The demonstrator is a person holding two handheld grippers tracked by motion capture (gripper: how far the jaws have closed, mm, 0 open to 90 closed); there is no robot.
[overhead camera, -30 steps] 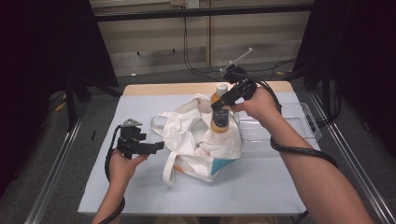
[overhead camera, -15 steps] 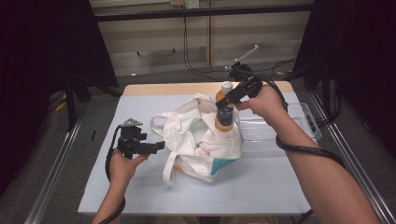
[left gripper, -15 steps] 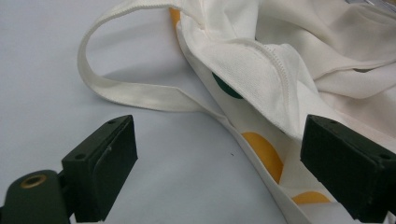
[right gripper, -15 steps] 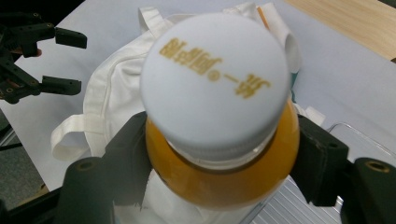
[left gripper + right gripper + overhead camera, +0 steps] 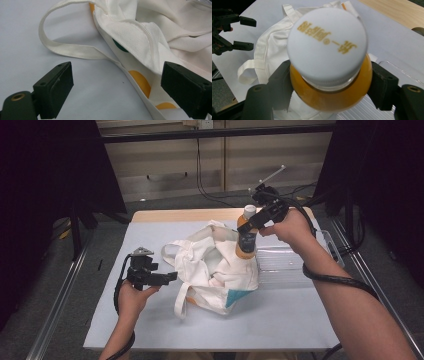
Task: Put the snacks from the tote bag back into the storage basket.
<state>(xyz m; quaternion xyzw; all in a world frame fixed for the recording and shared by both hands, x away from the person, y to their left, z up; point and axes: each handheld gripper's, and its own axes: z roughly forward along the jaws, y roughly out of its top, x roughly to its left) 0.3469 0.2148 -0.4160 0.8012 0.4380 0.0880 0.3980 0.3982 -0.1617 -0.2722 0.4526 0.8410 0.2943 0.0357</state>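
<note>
Above, an orange bottle (image 5: 246, 236) with a white cap (image 5: 327, 42) is gripped at the shoulder by the fingers of the right gripper (image 5: 256, 220) and held upright over the white bag (image 5: 215, 270) at mid-surface (image 5: 280, 320). At 9 o'clock of the bag, the left gripper (image 5: 167, 277) is held with fingers open, nothing between them, beside a strap (image 5: 72, 48). A clear tray (image 5: 290, 262) lies at 3 o'clock.

The tabletop (image 5: 150, 320) is evenly and softly lit from above, while the surroundings on both sides fall into near black. Shadows under the white bag (image 5: 215, 270) are faint and diffuse. In the right gripper view the bottle cap (image 5: 327, 42) is slightly soft, its lettering blurred, and the bag strap (image 5: 72, 48) in the left gripper view casts a pale shadow.
</note>
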